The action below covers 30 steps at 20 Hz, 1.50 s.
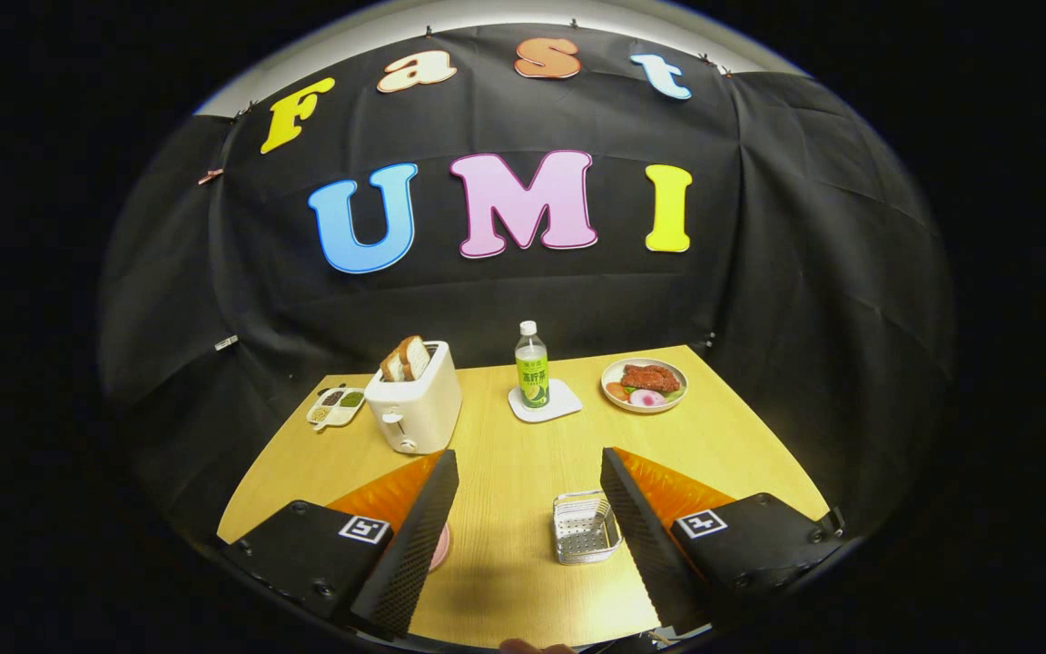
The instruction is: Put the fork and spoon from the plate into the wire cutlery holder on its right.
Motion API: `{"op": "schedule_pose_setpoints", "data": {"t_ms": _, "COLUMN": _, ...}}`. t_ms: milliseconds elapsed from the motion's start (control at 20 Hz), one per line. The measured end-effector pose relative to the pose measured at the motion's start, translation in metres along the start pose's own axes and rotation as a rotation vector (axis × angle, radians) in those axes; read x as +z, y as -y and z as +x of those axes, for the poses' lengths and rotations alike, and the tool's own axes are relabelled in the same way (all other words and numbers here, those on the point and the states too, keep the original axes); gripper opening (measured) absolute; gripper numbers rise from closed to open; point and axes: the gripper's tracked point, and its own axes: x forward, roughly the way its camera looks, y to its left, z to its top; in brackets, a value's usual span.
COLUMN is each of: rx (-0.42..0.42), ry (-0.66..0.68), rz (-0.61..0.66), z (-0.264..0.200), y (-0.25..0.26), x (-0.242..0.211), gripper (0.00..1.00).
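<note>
While the gripper is hovering above the near part of the wooden table, its two fingers are standing spread wide apart with nothing between them but bare tabletop. The wire cutlery holder is sitting on the table just inside the right finger, close beside it, and its basket is looking empty from this angle. A small pink edge of the plate is peeking out from behind the left finger, which is covering most of it; the fork and spoon cannot be made out there.

Farther back, a white toaster is standing on the left half of the table with slices of bread sticking up out of its slot. Just left of the toaster, a small divided tray is lying with dark and green fillings in its compartments. Near the far middle, a green-labelled bottle with a white cap is standing upright on a white coaster. To the far right, a round dish of food is resting on the table, holding something reddish-brown along with pink and green pieces.
</note>
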Motion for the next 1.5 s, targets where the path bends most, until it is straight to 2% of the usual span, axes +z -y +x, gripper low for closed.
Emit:
{"op": "schedule_pose_setpoints", "data": {"t_ms": 400, "rx": 0.124, "ry": -0.156, "rz": -0.067, "z": 0.035, "y": -0.064, "x": -0.048, "gripper": 0.98}}
{"op": "schedule_pose_setpoints", "data": {"t_ms": 550, "rx": 0.179, "ry": -0.262, "rz": -0.112, "z": 0.046, "y": -0.092, "x": -0.083, "gripper": 0.98}}
{"op": "schedule_pose_setpoints", "data": {"t_ms": 1050, "rx": 0.257, "ry": -0.569, "rz": -0.210, "z": 0.074, "y": -0.156, "x": -0.199, "gripper": 0.97}}
{"op": "schedule_pose_setpoints", "data": {"t_ms": 1150, "rx": 0.264, "ry": -0.641, "rz": -0.205, "z": 0.078, "y": -0.166, "x": -0.224, "gripper": 0.94}}
{"op": "schedule_pose_setpoints", "data": {"t_ms": 1350, "rx": 0.240, "ry": -0.721, "rz": -0.205, "z": 0.086, "y": -0.168, "x": -0.253, "gripper": 0.80}}
{"op": "schedule_pose_setpoints", "data": {"t_ms": 1500, "rx": 0.240, "ry": -0.764, "rz": -0.207, "z": 0.090, "y": -0.170, "x": -0.266, "gripper": 0.78}}
